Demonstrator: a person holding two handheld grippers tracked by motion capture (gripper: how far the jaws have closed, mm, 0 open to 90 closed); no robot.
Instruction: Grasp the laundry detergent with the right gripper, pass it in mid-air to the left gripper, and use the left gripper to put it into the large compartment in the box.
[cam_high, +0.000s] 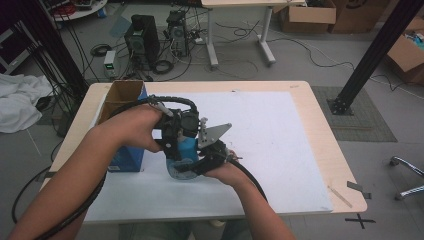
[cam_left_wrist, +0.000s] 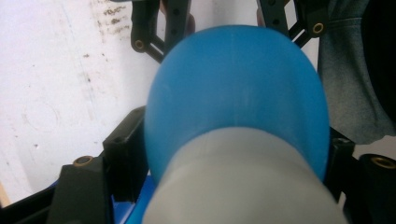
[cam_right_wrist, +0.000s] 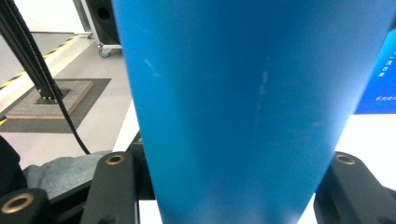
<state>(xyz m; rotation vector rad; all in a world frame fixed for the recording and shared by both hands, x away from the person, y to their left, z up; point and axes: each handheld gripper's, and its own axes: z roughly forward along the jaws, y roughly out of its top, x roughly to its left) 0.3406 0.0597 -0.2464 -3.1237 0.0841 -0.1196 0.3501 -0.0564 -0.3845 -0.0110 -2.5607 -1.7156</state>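
A blue bottle (cam_high: 182, 150) with a grey cap (cam_left_wrist: 243, 182) stands on the white mat, with both grippers around it. My right gripper (cam_high: 192, 165) comes in from the near side and is shut on the bottle's blue body (cam_right_wrist: 243, 93), which spans the gap between its black jaws (cam_right_wrist: 229, 172). My left gripper (cam_high: 186, 140) reaches down over the top. In the left gripper view its jaws (cam_left_wrist: 233, 144) closely flank the cap and blue shoulder (cam_left_wrist: 233, 79). The bottle's bulge hides its pads, so contact cannot be judged.
An open cardboard box with blue sides (cam_high: 125, 150) stands just left of the bottle, under my left forearm. The white mat (cam_high: 270, 135) covers most of the wooden table (cam_high: 325, 150). Cables, computer cases and cardboard boxes lie on the floor beyond the far edge.
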